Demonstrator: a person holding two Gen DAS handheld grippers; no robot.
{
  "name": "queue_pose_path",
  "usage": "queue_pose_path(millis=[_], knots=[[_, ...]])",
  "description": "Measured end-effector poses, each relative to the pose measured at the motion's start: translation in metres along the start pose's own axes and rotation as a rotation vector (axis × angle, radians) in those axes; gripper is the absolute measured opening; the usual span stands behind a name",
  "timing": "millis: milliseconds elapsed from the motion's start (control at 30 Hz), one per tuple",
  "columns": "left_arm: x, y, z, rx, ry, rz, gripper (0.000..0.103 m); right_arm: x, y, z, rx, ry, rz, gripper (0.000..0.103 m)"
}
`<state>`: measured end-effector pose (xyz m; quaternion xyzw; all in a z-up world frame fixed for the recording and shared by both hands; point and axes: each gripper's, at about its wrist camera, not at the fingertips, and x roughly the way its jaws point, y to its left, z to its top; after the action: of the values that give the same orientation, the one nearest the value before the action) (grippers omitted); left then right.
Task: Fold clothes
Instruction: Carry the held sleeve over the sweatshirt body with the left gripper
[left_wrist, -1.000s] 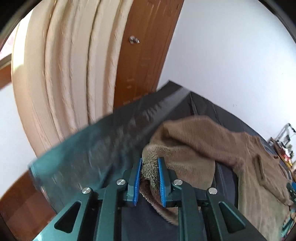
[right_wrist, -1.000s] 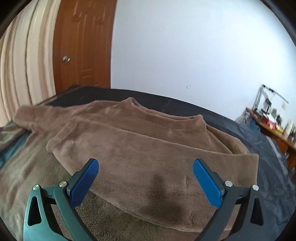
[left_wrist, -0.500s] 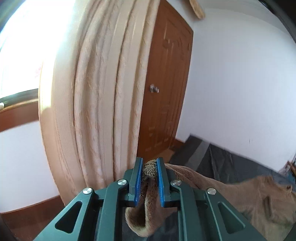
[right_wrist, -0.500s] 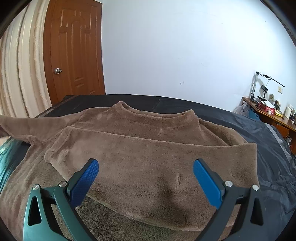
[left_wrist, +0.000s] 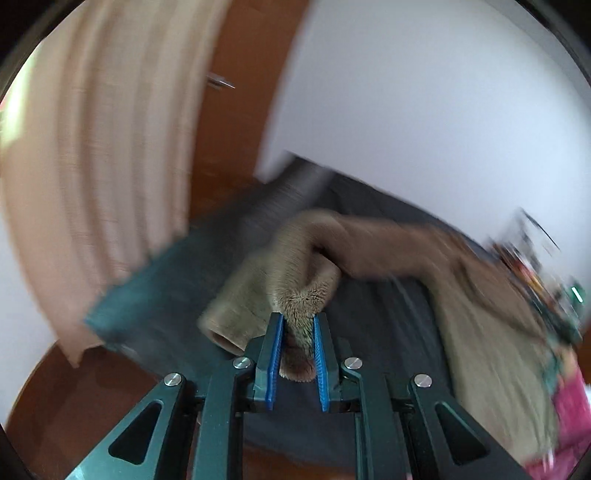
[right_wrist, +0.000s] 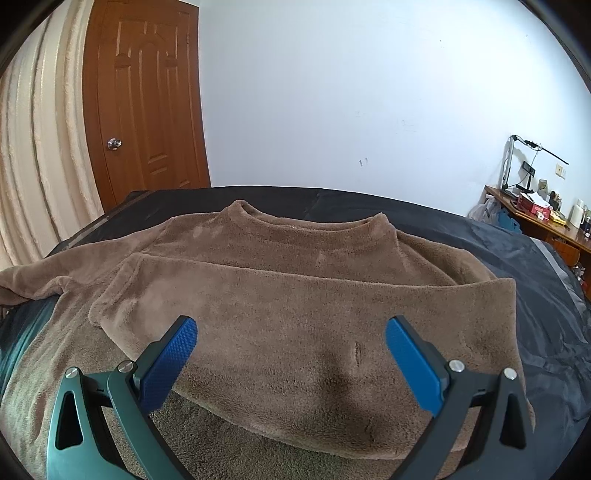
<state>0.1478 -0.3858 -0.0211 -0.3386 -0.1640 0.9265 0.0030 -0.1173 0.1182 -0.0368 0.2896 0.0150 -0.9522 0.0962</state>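
Over bed: left tongs (left_wrist: 298, 322) clench sweater (right_wrist: 295, 317) sleeve, swung lower | right tongs (right_wrist: 291, 345) unchanged, spread

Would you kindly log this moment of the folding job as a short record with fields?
garment: brown fleece sweater, on the dark bed cover
fold state: one sleeve already laid across the body
left gripper: shut on the other sleeve's cuff
right gripper: open, above the sweater, holding nothing
left view: motion-blurred
background: wooden door, beige curtain, desk
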Motion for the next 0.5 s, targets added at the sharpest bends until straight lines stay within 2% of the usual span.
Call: queue_pose_path(millis=[100, 200, 300, 367, 500], knots=[[0.012, -0.027, -0.014, 0.077, 0.095, -0.103, 0.017, 0.000, -0.001, 0.000, 0.002, -0.001, 0.003, 0.102], [0.028, -0.048, -0.022, 0.137, 0.158, -0.122, 0.017, -0.001, -0.001, 0.000, 0.004, -0.002, 0.005, 0.102], [0.037, -0.058, -0.028, 0.141, 0.194, -0.126, 0.017, -0.001, -0.002, 0.000, 0.008, 0.000, 0.011, 0.102], [0.039, -0.053, -0.027, 0.076, 0.190, -0.150, 0.017, -0.001, -0.003, 0.000, 0.011, -0.001, 0.014, 0.102], [0.039, -0.024, -0.026, -0.212, 0.164, -0.288, 0.018, 0.000, -0.004, 0.001, 0.012, 0.002, 0.018, 0.102]])
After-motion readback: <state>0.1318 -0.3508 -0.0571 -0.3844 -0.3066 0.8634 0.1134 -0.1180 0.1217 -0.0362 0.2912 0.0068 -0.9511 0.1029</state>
